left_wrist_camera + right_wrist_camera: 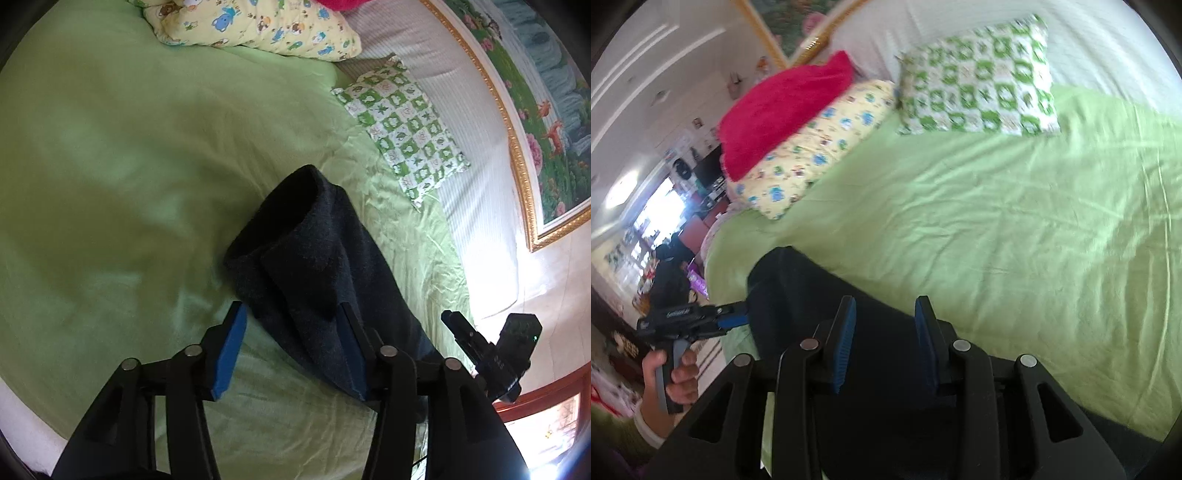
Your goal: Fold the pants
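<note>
Dark navy pants (314,266) lie partly folded on the green bedsheet (110,166), one end raised in a hump toward the pillows. My left gripper (291,317) is open just above the near edge of the pants, its right finger over the cloth. The right gripper shows at the right of the left wrist view (476,343). In the right wrist view the pants (820,295) lie under my right gripper (886,314), which is open over the dark cloth. The left gripper (735,319) comes in from the left, its blue fingertips at the edge of the pants.
A yellow cartoon-print pillow (255,26) and a green-and-white checked pillow (406,125) lie at the head of the bed. A red blanket (783,107) rests on the yellow pillow (812,147). A gold-framed painting (535,110) hangs on the wall.
</note>
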A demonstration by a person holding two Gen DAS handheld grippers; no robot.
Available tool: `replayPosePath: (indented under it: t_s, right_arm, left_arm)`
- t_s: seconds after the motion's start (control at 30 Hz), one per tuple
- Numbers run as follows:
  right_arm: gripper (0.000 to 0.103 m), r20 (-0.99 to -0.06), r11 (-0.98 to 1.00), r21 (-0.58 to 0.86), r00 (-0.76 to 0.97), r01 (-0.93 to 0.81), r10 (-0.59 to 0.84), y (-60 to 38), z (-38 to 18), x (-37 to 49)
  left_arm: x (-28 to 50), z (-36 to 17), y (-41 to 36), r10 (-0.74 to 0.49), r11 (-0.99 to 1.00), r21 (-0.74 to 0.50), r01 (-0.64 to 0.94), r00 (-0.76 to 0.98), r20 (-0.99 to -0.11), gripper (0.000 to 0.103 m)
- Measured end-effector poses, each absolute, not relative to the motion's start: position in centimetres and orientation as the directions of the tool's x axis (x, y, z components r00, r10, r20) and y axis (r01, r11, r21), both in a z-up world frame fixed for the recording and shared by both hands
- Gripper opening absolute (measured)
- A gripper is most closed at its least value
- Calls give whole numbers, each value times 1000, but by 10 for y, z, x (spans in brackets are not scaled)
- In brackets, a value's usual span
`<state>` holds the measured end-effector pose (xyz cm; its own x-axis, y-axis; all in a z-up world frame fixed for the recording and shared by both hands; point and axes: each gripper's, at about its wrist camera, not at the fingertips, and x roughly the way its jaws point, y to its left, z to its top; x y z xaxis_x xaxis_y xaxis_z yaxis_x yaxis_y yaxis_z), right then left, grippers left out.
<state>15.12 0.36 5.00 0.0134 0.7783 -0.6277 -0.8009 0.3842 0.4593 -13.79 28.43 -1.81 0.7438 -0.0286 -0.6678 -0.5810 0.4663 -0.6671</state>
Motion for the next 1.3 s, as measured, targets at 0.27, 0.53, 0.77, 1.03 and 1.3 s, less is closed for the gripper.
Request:
replayPosePath:
  t_s: [0.27, 0.53, 0.77, 1.03, 1.3]
  right_arm:
    - [35, -712, 415, 517, -107, -748, 694, 23, 17, 185]
    - [35, -775, 371, 568, -326, -735, 541, 56, -16, 196]
    - [18, -816, 326, 492, -296, -807, 497, 60, -9, 177]
    - [9, -787, 350, 47, 181, -936, 590, 52, 62, 132]
    - [9, -740, 383, -51, 292, -923, 606, 65, 36, 115]
  left_arm:
    - [-129, -31, 293, -55, 427, -677, -600, 730, -682, 59]
    - [-105, -34, 291, -66, 474, -658, -585, 721, -690, 61]
    - [-85, -36, 290, -56, 545, -635, -547, 732, -679, 33]
    - [-109, 28, 268, -19, 640, -637, -430, 820, -572, 21]
    - [-110, 5, 277, 21, 695, -542, -472, 767, -641, 21]
